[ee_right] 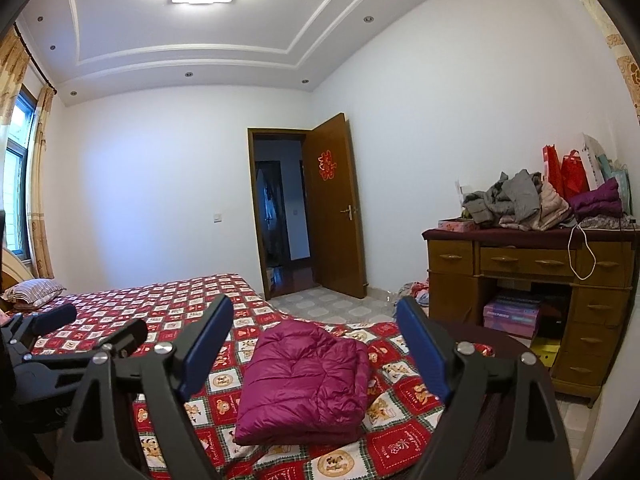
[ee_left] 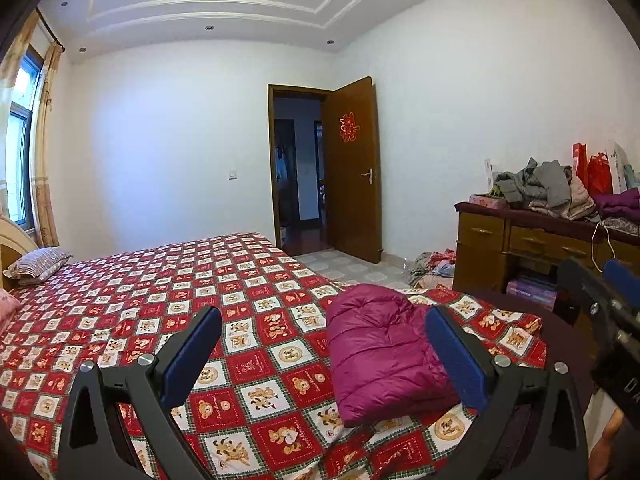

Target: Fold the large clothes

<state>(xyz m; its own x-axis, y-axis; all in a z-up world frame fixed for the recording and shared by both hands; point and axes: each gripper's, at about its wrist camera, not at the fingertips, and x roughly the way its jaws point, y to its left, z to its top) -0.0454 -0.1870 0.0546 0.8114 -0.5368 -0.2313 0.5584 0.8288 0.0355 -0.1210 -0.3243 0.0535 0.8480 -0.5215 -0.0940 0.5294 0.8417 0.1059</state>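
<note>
Magenta and quilted, the folded jacket (ee_right: 304, 384) lies as a compact bundle on the bed (ee_left: 132, 312), near its foot-end corner, on the red bear-patterned cover. Both tongs stand wide and hold nothing: the left tongs (ee_left: 324, 356) hang over the cover with the bundle by their right pad, and the right tongs (ee_right: 316, 348) frame it without touching. This garment looks finished, so the sound move is to draw both pairs clear without snagging the slippery shell, then fetch another piece from the clothes heap (ee_right: 520, 204) on the wooden surface (ee_right: 524, 236) to the right. Writing: a red paper emblem (ee_right: 326, 166) on the door; a purple shoebox (ee_right: 512, 314) under the surface carries a print too blurred to read
</note>
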